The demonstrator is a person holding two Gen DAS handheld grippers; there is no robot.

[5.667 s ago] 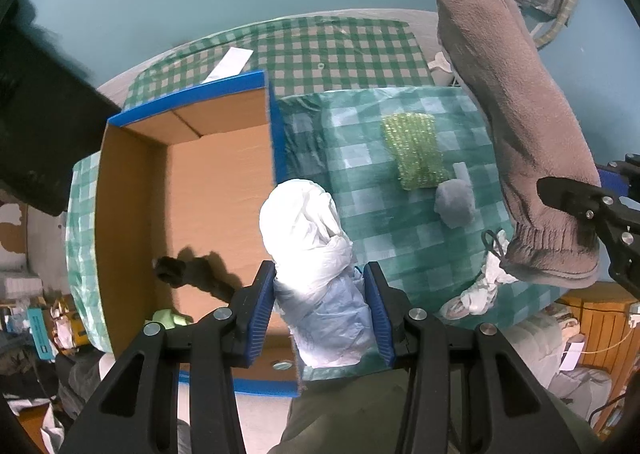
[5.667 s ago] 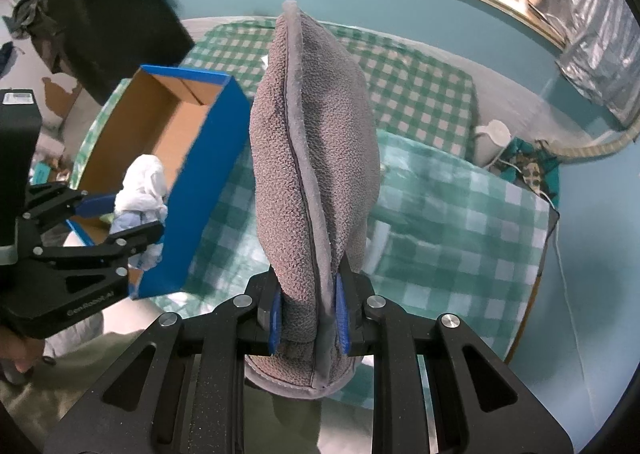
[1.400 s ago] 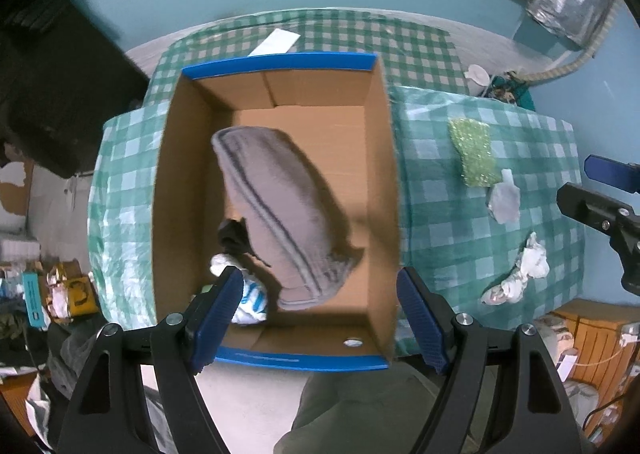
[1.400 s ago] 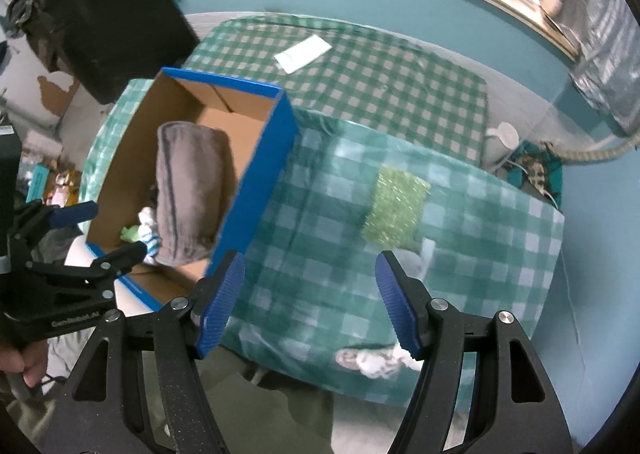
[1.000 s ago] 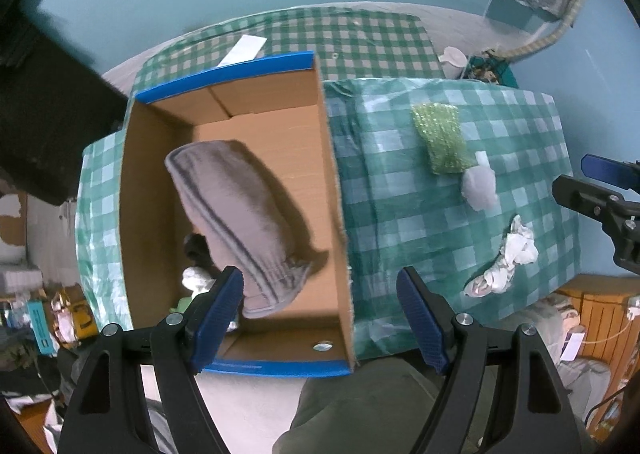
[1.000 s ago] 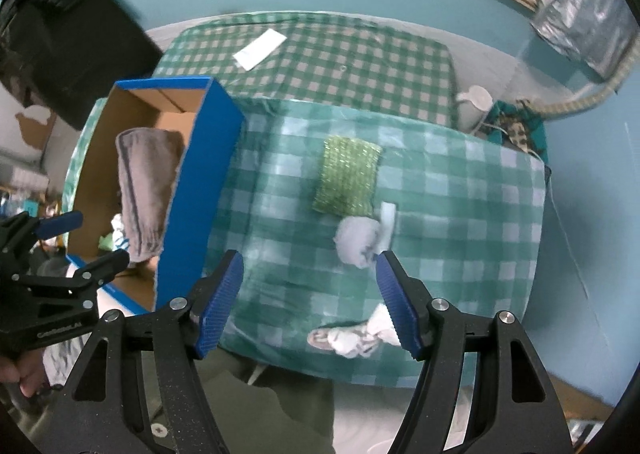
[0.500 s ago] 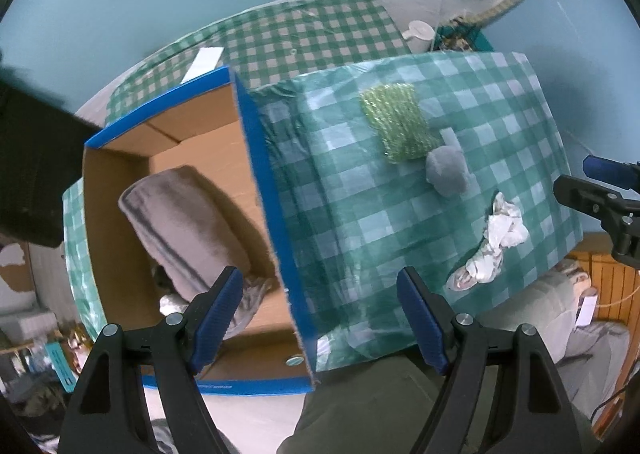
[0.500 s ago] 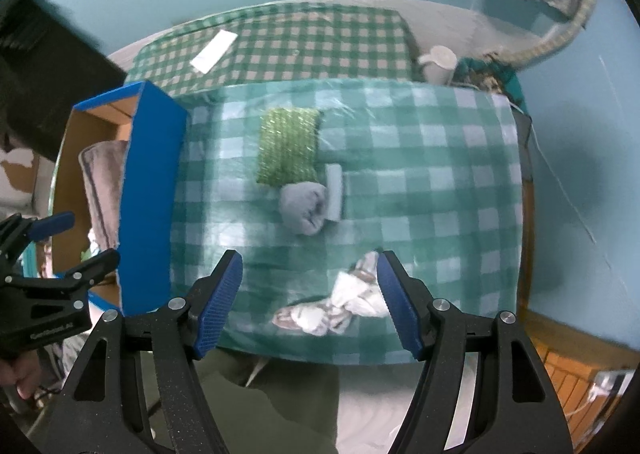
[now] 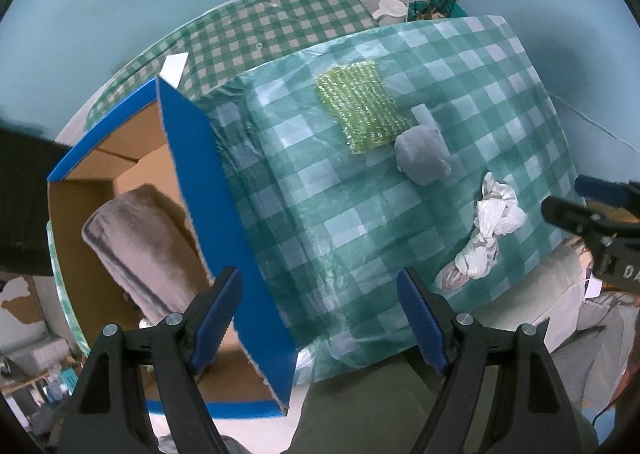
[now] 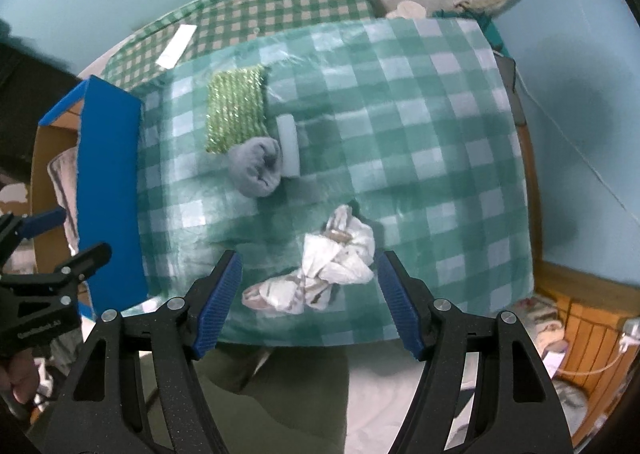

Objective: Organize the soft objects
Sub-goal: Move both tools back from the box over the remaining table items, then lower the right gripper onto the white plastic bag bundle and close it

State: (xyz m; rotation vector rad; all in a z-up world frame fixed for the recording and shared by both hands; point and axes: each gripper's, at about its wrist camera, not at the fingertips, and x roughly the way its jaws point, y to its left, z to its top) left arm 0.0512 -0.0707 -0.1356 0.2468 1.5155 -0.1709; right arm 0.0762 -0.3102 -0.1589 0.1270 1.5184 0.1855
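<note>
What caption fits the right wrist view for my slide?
Open right tongs above a crumpled white cloth on the checked tablecloth, blue-edged box at left.

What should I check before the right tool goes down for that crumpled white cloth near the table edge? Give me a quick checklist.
1. Right tool empty, jaws apart: ok.
2. Crumpled white cloth lined up between its fingers: ok, it shows between them in the right wrist view, nearer the right-hand finger.
3. Jaws wide enough for the whole bundle: cannot tell; its tail reaches toward the left-hand finger.
4. Grey rolled sock and green sponge cloth clear of the grasp: ok, both lie farther up the table.
5. Box has room: ok, bare cardboard shows beside the grey slipper.
6. Left tool out of the way: ok, open and empty over the box wall.
</note>
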